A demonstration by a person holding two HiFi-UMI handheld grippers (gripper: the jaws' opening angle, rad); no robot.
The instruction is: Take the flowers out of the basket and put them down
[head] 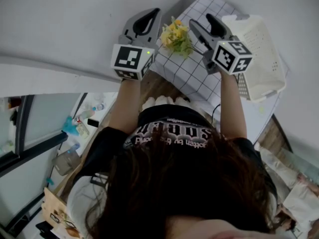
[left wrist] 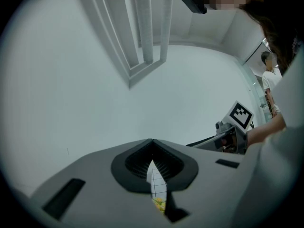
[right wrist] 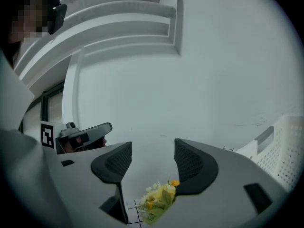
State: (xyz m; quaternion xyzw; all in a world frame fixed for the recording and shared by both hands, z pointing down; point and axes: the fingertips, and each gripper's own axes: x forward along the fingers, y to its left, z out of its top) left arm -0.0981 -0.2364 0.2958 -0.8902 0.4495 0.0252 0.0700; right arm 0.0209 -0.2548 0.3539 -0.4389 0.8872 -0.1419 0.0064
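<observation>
Here, the flowers (head: pixel 177 38) are seen lying on the gridded tabletop (head: pixel 197 71), outside the white basket (head: pixel 261 54), which is set to their right. They are framed by the two grippers. The right gripper (head: pixel 200 21) is held near them, jaws spread wide and nothing clasped. The left gripper (head: pixel 153 15) is kept clenched on nothing.

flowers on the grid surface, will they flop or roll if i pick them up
The flowers look like a small, loose bunch of green leaves and yellow heads, so they are probably light and a bit floppy. The uneven bunch seems unlikely to roll on the grid surface, but the petals could crush under a hard pinch.
</observation>
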